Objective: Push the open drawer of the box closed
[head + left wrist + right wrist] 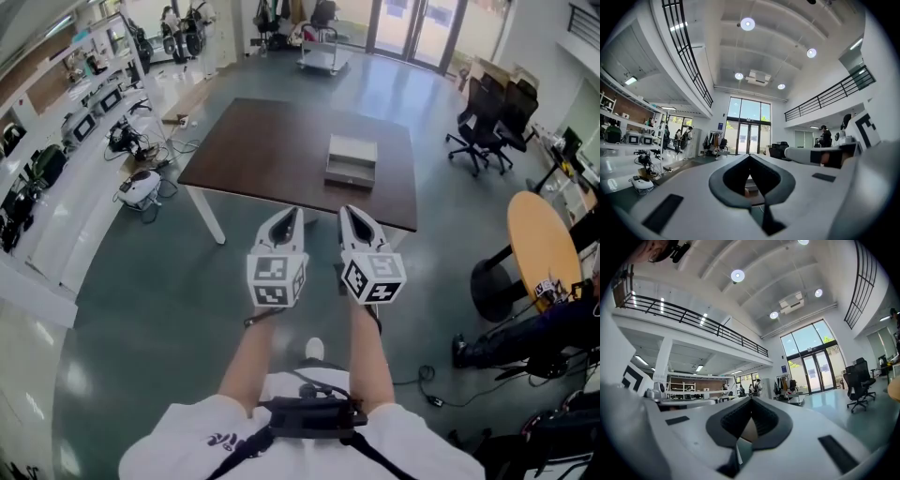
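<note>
A small grey box [352, 153] sits on the dark brown table [262, 150], toward its right side. Its drawer [350, 175] is pulled out a little toward me. Both grippers are held side by side in the air just short of the table's near edge, pointing at the box. My left gripper [292, 215] is shut with nothing in it, and so is my right gripper [345, 212]. In the left gripper view the left gripper [750, 157] has its jaws meeting at the tip. In the right gripper view the right gripper [751, 400] shows the same. Neither touches the box.
Black office chairs [487, 122] stand at the back right. A round yellow table [542, 248] is at the right, with a seated person's legs [511, 342] below it. Shelves with equipment [84, 103] line the left wall. A white device [141, 186] lies on the floor left of the table.
</note>
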`<action>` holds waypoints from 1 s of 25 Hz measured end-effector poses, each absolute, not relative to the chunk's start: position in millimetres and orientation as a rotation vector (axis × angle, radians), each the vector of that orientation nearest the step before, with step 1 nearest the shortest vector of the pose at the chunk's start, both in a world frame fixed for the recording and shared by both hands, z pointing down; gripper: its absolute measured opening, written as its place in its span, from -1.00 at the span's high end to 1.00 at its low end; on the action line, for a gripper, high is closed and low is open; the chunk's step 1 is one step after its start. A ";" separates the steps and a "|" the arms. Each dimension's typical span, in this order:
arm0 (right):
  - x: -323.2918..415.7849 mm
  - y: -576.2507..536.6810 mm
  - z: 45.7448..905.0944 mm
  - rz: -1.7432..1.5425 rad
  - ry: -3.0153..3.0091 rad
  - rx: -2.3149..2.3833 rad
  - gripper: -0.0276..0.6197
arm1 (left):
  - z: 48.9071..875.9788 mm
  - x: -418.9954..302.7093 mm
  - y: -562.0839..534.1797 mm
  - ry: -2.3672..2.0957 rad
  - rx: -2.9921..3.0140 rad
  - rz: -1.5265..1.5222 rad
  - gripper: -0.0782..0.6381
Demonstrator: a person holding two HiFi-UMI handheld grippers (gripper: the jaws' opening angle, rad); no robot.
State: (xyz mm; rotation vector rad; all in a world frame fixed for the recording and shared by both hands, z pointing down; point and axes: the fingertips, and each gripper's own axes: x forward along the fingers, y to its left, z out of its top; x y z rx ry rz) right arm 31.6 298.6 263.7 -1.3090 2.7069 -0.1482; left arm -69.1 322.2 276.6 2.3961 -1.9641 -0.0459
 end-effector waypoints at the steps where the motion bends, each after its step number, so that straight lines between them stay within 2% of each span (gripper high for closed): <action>1: 31.6 289.5 261.1 -0.145 2.707 -1.299 0.90 | 273.9 -68.3 313.9 -1.971 2.399 -0.044 0.76; 17: 40.6 163.1 248.3 -0.068 2.740 -1.166 0.90 | 266.8 -33.4 180.1 -1.997 2.430 -0.052 0.76; 25: 41.5 126.6 282.9 -0.133 2.770 -1.171 0.90 | 291.8 -45.0 143.3 -2.010 2.380 -0.050 0.76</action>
